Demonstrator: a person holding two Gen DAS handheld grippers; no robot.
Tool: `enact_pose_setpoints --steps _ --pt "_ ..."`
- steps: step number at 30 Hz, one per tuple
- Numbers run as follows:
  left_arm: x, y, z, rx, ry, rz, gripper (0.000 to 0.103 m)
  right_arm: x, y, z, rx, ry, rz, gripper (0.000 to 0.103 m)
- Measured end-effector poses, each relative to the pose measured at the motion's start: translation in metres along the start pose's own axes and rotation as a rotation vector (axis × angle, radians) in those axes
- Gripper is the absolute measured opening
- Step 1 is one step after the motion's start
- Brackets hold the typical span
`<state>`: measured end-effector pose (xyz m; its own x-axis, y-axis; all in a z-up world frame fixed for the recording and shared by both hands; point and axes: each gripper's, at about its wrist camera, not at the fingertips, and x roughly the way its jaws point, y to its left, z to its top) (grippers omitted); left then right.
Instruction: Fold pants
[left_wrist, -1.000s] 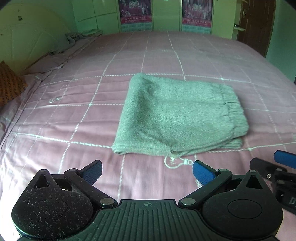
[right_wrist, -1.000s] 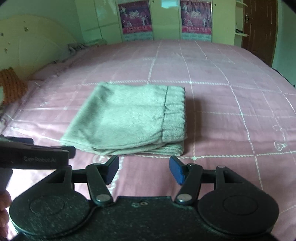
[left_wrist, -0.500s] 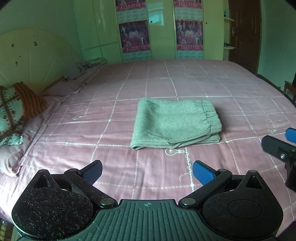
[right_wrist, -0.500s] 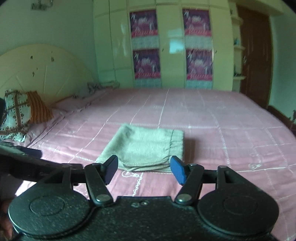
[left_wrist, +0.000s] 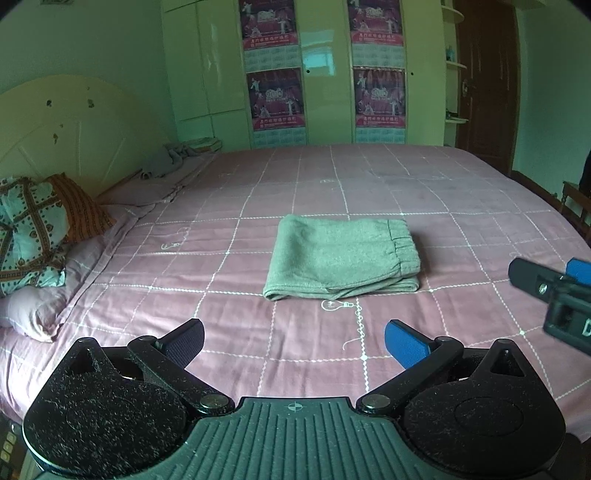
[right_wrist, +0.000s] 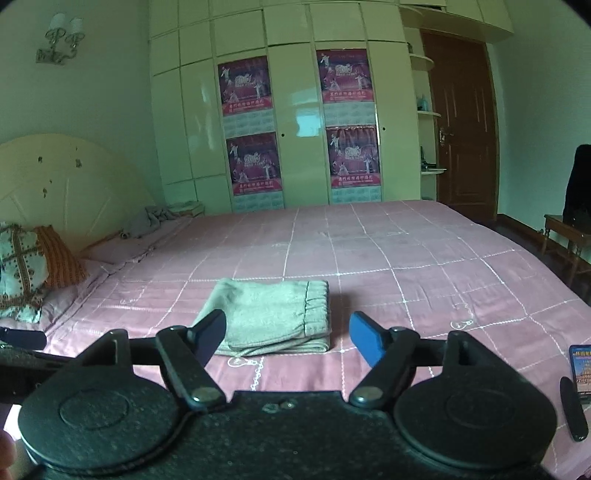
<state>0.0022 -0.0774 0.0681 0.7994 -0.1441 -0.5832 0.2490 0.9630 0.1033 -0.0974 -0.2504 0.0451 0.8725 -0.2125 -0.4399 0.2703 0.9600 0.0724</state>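
Pants (left_wrist: 341, 256) lie folded ahead of both grippers, waistband rightward, long axis crosswise; bare bed (left_wrist: 443, 192) all round. Left gripper (left_wrist: 293, 341) gapes empty (right gripper (right_wrist: 288, 338) opening, empty).

Pink bed (left_wrist: 424, 192), patterned pillow (left_wrist: 26, 236), wardrobe posters (right_wrist: 251, 166)

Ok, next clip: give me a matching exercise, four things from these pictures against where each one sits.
Things:
1. pants
2. patterned pillow
3. posters
4. chair

Places:
A. on the wardrobe doors
B. beside the bed, far right
C. folded, mid-bed
D. by the headboard, left

Pairs: 1-C, 2-D, 3-A, 4-B
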Motion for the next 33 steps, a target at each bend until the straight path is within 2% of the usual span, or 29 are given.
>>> enact_pose_setpoints --steps 11,33 --pt "0.0003 -0.0009 -0.004 -0.023 0.028 -0.015 0.103 0.0027 -0.0009 -0.0053 0.006 0.037 -0.005 0.074" --pt "0.0056 0.0052 -0.0037 -0.066 0.035 -0.028 0.103 -0.0036 0.0048 -0.0059 -0.016 0.027 -0.014 0.074"
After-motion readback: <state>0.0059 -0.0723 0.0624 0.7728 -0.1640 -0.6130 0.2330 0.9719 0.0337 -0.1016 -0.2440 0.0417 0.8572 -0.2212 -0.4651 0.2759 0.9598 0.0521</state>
